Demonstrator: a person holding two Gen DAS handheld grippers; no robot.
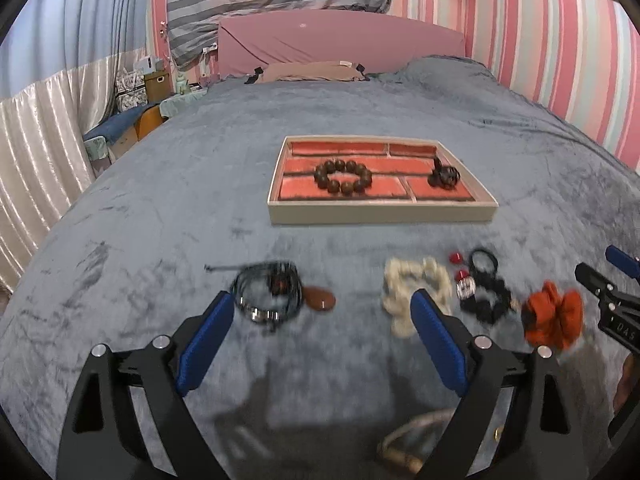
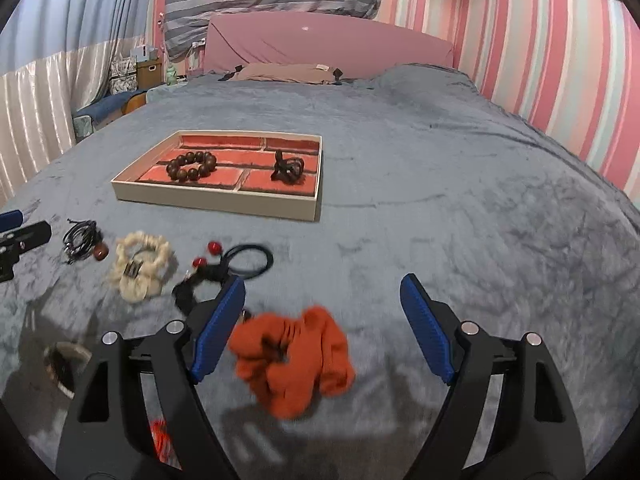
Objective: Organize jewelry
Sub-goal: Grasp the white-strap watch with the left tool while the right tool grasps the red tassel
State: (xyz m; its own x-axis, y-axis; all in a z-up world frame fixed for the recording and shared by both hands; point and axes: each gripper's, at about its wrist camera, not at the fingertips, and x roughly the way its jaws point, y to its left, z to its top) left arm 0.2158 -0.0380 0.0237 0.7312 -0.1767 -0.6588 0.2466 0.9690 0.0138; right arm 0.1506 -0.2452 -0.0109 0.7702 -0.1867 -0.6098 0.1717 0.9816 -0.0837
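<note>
A beige tray (image 1: pixel 380 213) (image 2: pixel 216 199) with red compartments lies on the bed and holds a brown bead bracelet (image 1: pixel 343 177) (image 2: pixel 192 165) and a dark hair clip (image 1: pixel 444 176) (image 2: pixel 287 168). Nearer lie a black cord necklace with a brown pendant (image 1: pixel 276 294) (image 2: pixel 82 240), a cream scrunchie (image 1: pixel 412 292) (image 2: pixel 140 266), a black hair tie with red beads (image 1: pixel 482 280) (image 2: pixel 228 266) and an orange scrunchie (image 1: pixel 554 316) (image 2: pixel 292 364). My left gripper (image 1: pixel 324 340) is open above the blanket between necklace and cream scrunchie. My right gripper (image 2: pixel 324 328) is open, with the orange scrunchie between its fingers.
The grey-blue blanket (image 1: pixel 160 200) covers the whole bed. A pink headboard (image 1: pixel 340 48) and a beige pillow (image 1: pixel 312 70) are at the far end. A striped wall (image 2: pixel 560 80) runs along the right. A ring-shaped bracelet (image 1: pixel 408 440) (image 2: pixel 64 364) lies near the front edge.
</note>
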